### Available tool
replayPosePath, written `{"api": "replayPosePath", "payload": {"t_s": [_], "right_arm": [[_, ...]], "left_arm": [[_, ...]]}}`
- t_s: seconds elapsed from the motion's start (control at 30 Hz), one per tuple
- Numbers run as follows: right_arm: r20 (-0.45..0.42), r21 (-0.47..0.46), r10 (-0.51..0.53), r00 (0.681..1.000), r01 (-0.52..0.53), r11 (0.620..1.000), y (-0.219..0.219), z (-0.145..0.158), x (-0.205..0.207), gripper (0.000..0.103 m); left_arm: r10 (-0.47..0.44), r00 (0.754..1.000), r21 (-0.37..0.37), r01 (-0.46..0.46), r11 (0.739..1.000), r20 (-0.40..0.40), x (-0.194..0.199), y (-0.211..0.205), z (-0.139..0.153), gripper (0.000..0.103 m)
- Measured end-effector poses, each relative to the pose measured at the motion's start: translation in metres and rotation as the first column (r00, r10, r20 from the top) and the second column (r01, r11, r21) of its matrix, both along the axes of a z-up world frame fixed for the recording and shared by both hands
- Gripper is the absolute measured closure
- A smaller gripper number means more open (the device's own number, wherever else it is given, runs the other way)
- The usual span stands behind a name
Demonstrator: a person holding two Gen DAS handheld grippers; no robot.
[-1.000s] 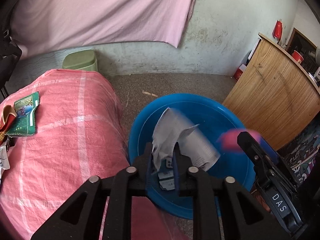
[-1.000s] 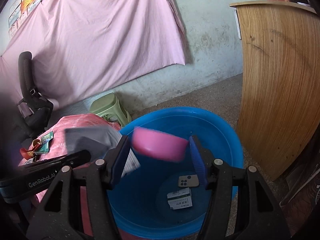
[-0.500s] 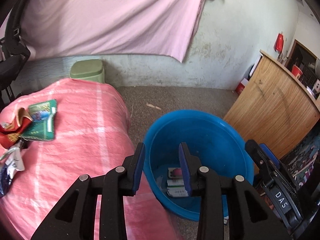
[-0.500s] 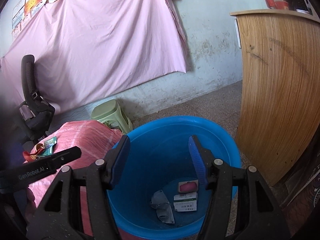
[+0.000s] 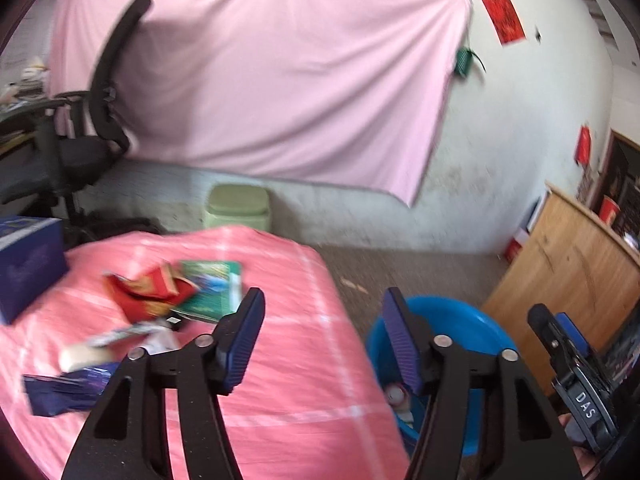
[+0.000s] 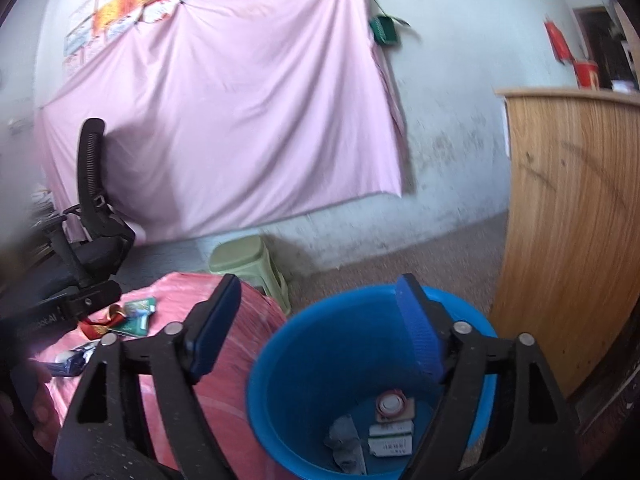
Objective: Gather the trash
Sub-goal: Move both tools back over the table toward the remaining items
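The left claw [image 5: 322, 328] hangs over the near edge of the bench [image 5: 288, 360], which is draped in a pink checked cloth. Its jaws are opening and nothing lies between its blue pads [image 5: 245, 340]. The right claw [image 6: 318, 326] is poised above the blue basin [image 6: 304, 360]; its jaws are opening too, spread wide and empty.

Seen from the left wrist, the remaining trash sits on the bench at about nine to ten o'clock of the left claw: a crumpled red wrapper [image 5: 150, 292] touching a green packet [image 5: 212, 290], a pale blurred wrapper [image 5: 86, 354] nearer the camera, and a dark blue foil bag [image 5: 64, 390] at the lower left. A dark blue box [image 5: 28, 262] stands at the far left edge of the bench. The basin stands on the floor just beside the bench, at about three o'clock of the left claw.

The right wrist view looks down into the basin at five o'clock: a pink-rimmed round container [image 6: 391, 404], a white-and-green carton [image 6: 390, 440] and a crumpled grey wrapper [image 6: 346, 446] lie close together on its bottom.

A green plastic stool [image 6: 248, 262] stands beyond the bench at twelve o'clock, a black office chair [image 5: 86, 136] at ten o'clock before a pink sheet [image 5: 260, 80] hung on the wall, and a wooden cabinet [image 6: 572, 220] at two o'clock.
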State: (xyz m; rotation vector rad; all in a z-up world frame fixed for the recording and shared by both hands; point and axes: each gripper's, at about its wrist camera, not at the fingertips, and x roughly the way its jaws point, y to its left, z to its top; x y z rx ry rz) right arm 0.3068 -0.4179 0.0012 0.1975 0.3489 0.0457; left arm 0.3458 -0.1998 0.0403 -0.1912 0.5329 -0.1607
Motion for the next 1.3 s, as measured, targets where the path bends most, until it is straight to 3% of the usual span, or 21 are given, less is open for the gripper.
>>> {"api": "replayPosePath", "payload": {"t_s": [0.07,0.23,0.33,0.37,0.6,0.97,1.13,1.3], "right_arm": [[0.031,-0.008,0.022,0.999,-0.022,1.000,0.010,0.005,-0.003,0.000],[0.068,-0.003,0.082,0.994,-0.082,0.997,0.034,0.018,-0.009,0.000],[0.103,-0.010,0.115,0.988,-0.115,0.993,0.051,0.025,-0.015,0.000],[0.114,-0.014,0.124,0.986,-0.123,0.992,0.055,0.027,-0.017,0.000],[0.185,-0.058,0.199,0.962,-0.192,0.980,0.095,0.035,-0.026,0.000],[0.218,-0.139,0.307,0.926,-0.282,0.949,0.157,0.031,-0.042,0.000],[0.187,-0.163,0.348,0.919,-0.320,0.933,0.180,0.025,-0.042,0.000],[0.130,-0.195,0.382,0.915,-0.354,0.915,0.200,0.015,-0.036,0.000]], "left_arm": [[0.028,0.999,0.004,-0.028,1.000,0.020,-0.006,0.013,0.005,0.039],[0.095,0.993,0.028,-0.097,0.995,0.071,-0.022,0.045,0.011,0.037],[0.148,0.984,0.043,-0.153,0.987,0.104,-0.034,0.063,0.011,0.012],[0.168,0.978,0.039,-0.174,0.984,0.123,-0.039,0.071,0.010,0.011],[0.239,0.953,0.026,-0.247,0.969,0.186,-0.068,0.117,0.009,0.009],[0.305,0.912,0.078,-0.337,0.938,0.275,-0.111,0.172,0.005,0.006],[0.307,0.912,0.106,-0.345,0.932,0.272,-0.120,0.185,-0.002,0.005],[0.306,0.926,0.120,-0.337,0.934,0.220,-0.118,0.196,-0.016,0.005]]}}
